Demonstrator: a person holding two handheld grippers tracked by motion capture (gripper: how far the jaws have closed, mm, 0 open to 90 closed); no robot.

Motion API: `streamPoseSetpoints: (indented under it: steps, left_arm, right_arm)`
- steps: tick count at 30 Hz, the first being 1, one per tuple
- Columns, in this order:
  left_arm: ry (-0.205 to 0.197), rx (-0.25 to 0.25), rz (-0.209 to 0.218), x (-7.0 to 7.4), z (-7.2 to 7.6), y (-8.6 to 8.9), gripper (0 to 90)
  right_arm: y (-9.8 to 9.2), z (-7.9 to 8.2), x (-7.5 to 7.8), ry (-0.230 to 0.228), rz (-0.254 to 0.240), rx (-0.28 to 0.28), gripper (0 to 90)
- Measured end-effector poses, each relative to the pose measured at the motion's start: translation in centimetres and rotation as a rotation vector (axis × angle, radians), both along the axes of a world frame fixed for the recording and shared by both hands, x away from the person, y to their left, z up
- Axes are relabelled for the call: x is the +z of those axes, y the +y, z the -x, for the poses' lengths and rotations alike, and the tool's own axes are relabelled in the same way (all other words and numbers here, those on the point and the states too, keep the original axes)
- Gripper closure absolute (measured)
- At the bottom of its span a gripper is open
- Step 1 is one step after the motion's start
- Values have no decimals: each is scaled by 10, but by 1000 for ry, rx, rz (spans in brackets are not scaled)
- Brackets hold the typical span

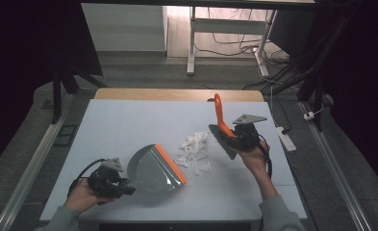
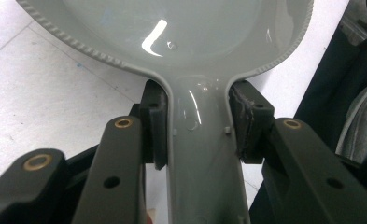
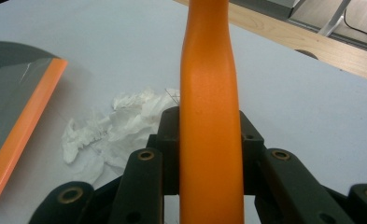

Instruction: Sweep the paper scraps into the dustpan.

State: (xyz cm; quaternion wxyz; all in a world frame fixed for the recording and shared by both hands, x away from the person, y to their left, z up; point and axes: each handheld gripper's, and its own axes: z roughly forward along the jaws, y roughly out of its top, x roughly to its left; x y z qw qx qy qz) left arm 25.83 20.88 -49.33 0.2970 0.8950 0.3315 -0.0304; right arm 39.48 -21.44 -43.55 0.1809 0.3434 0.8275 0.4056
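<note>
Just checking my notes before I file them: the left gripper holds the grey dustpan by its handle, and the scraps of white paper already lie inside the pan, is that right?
Not quite. The left gripper does hold the dustpan by its handle, but the paper scraps lie on the table beyond the pan's orange lip, as the high view shows.

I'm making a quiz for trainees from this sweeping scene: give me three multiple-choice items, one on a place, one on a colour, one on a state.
1. Where do the paper scraps lie?
A. Between dustpan and brush
B. Inside the dustpan
C. On the floor

2. What colour is the dustpan lip?
A. Blue
B. Orange
C. White

3. What is the left gripper doing?
A. Hanging open
B. Lying on the table
C. Clamping the dustpan handle

Answers:
1 A: the high view shows the scraps on the table between the dustpan and the brush.
2 B: an orange strip edges its mouth.
3 C: both pads press the grey handle's sides.
</note>
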Motion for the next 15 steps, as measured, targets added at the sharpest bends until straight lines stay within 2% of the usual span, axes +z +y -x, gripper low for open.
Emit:
streamPoseSetpoints:
  steps: [8,15]
  left_arm:
    - [25,1,-30,-3,-13,-2,612]
    - [28,-48,-52,-1,-20,-12,612]
  right_arm:
    - [9,-8,-6,21,39,-10,702]
    - [16,-17,-12,22,62,-54,702]
